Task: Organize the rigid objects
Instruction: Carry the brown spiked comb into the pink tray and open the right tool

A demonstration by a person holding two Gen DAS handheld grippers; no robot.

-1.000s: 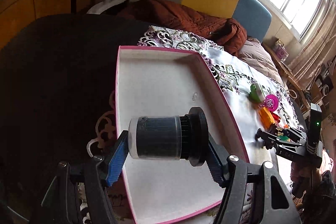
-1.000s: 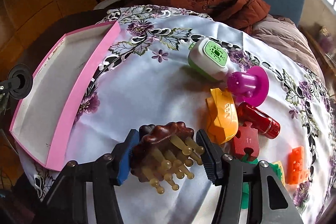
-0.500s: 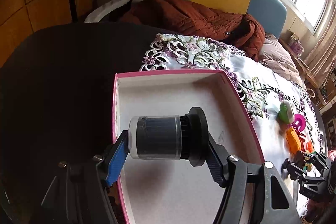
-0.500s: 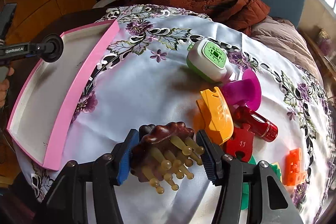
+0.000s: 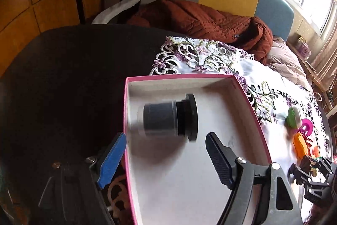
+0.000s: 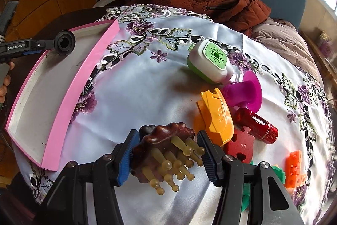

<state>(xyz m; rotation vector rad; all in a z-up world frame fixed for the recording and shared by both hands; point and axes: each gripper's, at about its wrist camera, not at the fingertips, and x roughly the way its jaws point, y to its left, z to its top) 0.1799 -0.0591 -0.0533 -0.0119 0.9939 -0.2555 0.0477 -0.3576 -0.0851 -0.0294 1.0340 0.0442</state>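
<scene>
A black cylinder with a wide flange (image 5: 166, 117) shows blurred over the white floor of the pink-rimmed box (image 5: 179, 76), free of both pads. My left gripper (image 5: 166, 138) hangs just above the box's near left part, its jaws opening, the cylinder beyond the fingertips. In the right wrist view the cylinder (image 6: 64, 42) is at the box's (image 6: 69, 102) far end. My right gripper (image 6: 166, 147) is shut on a brown massage comb (image 6: 164, 138) with yellowish pegs, held above the embroidered cloth.
Right of the comb lie a green-and-white device (image 6: 210, 60), a magenta piece (image 6: 246, 92), an orange shell (image 6: 217, 115), a red can (image 6: 257, 125), a red puzzle piece (image 6: 240, 147) and an orange brick (image 6: 294, 168). A brown jacket (image 6: 210, 3) lies on the sofa behind.
The left gripper moved toward the box's near left corner, then its jaws spread and the black cylinder left the pads. The right gripper and comb have not moved.
</scene>
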